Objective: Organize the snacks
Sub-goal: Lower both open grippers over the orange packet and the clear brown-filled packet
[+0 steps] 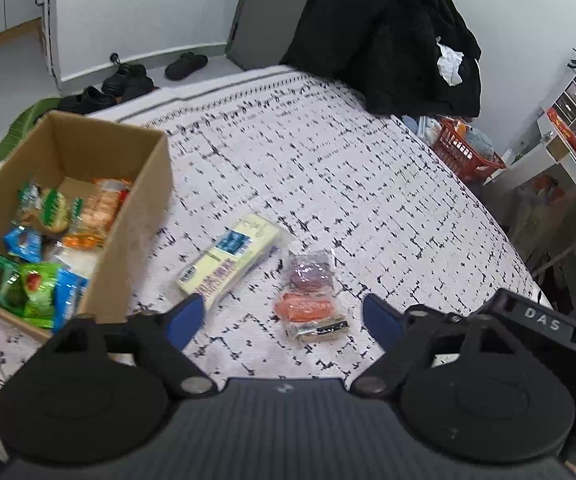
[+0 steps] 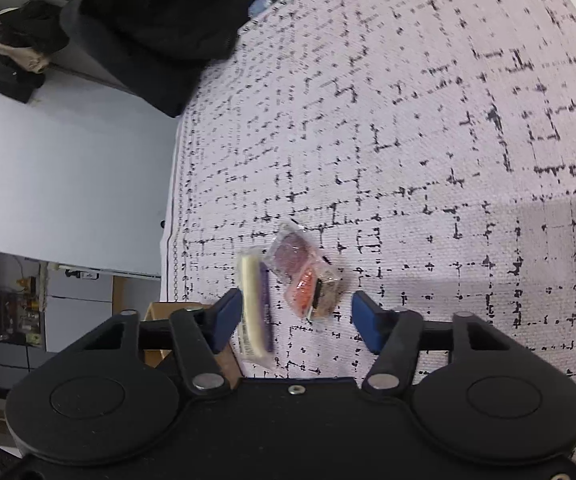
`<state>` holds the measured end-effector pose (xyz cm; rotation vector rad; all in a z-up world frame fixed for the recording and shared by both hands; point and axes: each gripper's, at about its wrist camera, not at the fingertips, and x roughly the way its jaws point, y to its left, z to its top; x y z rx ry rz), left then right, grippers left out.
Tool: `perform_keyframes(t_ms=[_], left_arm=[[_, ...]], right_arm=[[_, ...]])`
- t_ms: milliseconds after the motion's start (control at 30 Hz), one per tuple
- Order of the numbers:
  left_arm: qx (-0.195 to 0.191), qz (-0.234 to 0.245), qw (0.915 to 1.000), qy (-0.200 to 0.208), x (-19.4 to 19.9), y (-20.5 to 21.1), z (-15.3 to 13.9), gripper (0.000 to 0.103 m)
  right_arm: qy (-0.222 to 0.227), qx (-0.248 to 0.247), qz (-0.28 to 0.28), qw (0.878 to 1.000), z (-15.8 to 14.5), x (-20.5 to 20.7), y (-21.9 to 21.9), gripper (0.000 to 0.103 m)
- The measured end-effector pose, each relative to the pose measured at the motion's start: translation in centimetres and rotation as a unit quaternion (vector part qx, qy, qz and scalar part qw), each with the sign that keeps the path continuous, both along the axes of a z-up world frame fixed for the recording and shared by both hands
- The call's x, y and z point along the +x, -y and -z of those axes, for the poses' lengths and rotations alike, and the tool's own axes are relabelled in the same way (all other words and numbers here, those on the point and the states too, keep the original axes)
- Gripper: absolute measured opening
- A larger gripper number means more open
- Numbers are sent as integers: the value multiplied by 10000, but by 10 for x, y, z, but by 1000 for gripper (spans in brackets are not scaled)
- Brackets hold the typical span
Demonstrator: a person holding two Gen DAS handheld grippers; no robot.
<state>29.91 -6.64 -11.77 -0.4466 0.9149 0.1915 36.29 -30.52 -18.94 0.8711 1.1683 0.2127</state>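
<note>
White cloth (image 1: 328, 168) with a black broken-line grid covers the surface, and everything is placed here against the box (image 1: 144, 216), an open cardboard one at the cloth's left edge in the left wrist view. Inside the box lie green, blue and orange snack packets (image 1: 44, 248). Just right of the box, flat on the cloth, is a pale yellow pack (image 1: 228, 256) with a blue label. Further right of the box, beside that pack but apart from it, lies a clear bag (image 1: 312, 296) with purple, orange and dark pieces inside. Well beyond the box, at the cloth's far edge, a black coat (image 1: 392, 36) is heaped, with a red basket (image 1: 464, 152) past the cloth's right side.

Left gripper (image 1: 284, 316) hovers over the cloth near the box, its blue fingers apart, nothing between them. Right gripper (image 2: 294, 316) has its fingers apart too; the clear bag (image 2: 308, 276) and yellow pack (image 2: 252, 308) show beyond them, unpinched
</note>
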Motion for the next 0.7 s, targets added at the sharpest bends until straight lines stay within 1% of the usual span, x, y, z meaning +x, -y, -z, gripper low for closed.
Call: perform_keyframes(t_ms=[67,167,333,633,700], left_arm=[[-98,3,9999,-48,4,1,6,65],[-162,39,9998,-97,11,1,16,58],[-242,53,9996,-151,20,-2,29,51],[-388,21,9989,-264,36,-12,47,50],[-417,25,9987,-306,39,-13,51,50]], right_arm=[[-86,2,35,10000,6,2,-1,52],[-195,-3,38,9998,15,6,-5,49],[-331,-59,22,9994,27,15,-15,47],[-604,-201,74,9979,50,35,-31,46],[-641,-234,74,9976,54,38,-34,42]])
